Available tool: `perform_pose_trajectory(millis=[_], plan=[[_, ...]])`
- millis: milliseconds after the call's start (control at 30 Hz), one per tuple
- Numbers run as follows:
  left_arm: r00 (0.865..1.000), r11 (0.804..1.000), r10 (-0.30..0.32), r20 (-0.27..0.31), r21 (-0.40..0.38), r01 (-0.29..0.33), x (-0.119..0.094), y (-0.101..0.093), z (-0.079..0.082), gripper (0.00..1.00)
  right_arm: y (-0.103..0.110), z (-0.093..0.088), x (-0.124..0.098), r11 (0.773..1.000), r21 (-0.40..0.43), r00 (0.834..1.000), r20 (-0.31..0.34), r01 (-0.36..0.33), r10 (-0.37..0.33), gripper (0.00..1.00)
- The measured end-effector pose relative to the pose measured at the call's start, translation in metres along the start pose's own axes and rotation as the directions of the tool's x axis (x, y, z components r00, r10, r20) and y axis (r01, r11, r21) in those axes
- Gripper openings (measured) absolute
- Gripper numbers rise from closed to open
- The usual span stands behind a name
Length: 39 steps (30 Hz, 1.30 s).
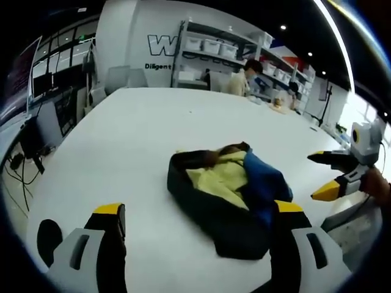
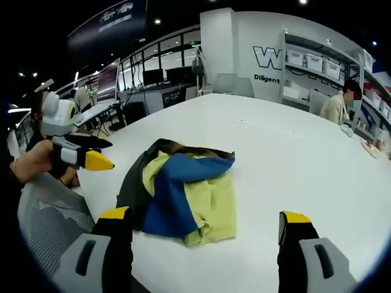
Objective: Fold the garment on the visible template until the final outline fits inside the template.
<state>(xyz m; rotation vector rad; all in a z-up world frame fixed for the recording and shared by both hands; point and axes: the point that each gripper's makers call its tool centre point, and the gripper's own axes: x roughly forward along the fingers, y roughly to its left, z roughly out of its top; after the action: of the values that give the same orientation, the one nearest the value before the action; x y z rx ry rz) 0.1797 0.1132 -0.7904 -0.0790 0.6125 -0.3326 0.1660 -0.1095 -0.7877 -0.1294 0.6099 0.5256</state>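
On the white desk (image 1: pixel 122 140) sits the garment (image 1: pixel 232 195), a bunched-up jacket-type thing in black, yellow and blue, more a heap than a fold. It's lying right in front of both grippers, roughly between them. No template outline visible to me under or around it, so I can't tell how well it fits anything yet.

Left gripper (image 1: pixel 198 213): jaws spread wide, holding nothing, hovering just short of the dark near edge of the cloth. Right gripper (image 2: pixel 201 220): same deal, jaws wide apart and empty, with the yellow and blue corner of the garment (image 2: pixel 177 195) lying between and a bit beyond them. Each gripper also pops up at the side of the other's view.

What could go wrong, my guess: the layers are all overlapped, so a pinch could catch two or three thicknesses at once and drag the whole lump instead of folding one flap. Grabbing too shallow on that slippery-looking fabric could let it slide out mid-fold. Also it could get pulled away from wherever the template is.

Containers: white storage bins (image 1: pixel 214 46) on the shelving (image 2: pixel 305 79) at the back wall. Can't see what's inside them.
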Motion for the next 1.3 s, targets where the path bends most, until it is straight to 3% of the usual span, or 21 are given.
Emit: perform_pose_trajectory(millis=[467,833,967,1100,1167,1300], plan=[[1.0,1.0,-0.011,-0.02,0.018,0.012,0.0,-0.003,-0.002,0.94,0.005,-0.002,0.002,1.0,-0.018,1.0,-0.009,-0.01,0.01,0.99],[0.995,0.999,-0.049,-0.086,0.005,0.05,0.005,-0.009,-0.015,0.89,0.012,0.012,-0.001,0.997,0.031,0.996,0.061,-0.073,0.071,0.79],[0.992,0.999,-0.046,-0.118,-0.008,0.045,0.005,-0.006,-0.019,0.86,0.02,0.019,0.003,0.996,-0.007,0.994,0.063,-0.092,0.093,0.78],[0.991,0.999,-0.05,-0.126,-0.004,0.05,0.008,-0.004,-0.015,0.84,0.031,0.022,0.01,0.991,-0.018,0.99,0.048,-0.134,0.135,0.74],[0.986,0.999,-0.053,-0.158,-0.008,0.053,0.011,-0.004,-0.016,0.83,0.039,0.018,0.015,0.984,-0.017,0.984,0.012,-0.177,0.177,0.74],[0.985,0.998,-0.058,-0.161,0.005,0.059,0.015,-0.006,-0.014,0.83,0.047,0.02,0.022,0.98,-0.051,0.981,-0.007,-0.193,0.192,0.71]])
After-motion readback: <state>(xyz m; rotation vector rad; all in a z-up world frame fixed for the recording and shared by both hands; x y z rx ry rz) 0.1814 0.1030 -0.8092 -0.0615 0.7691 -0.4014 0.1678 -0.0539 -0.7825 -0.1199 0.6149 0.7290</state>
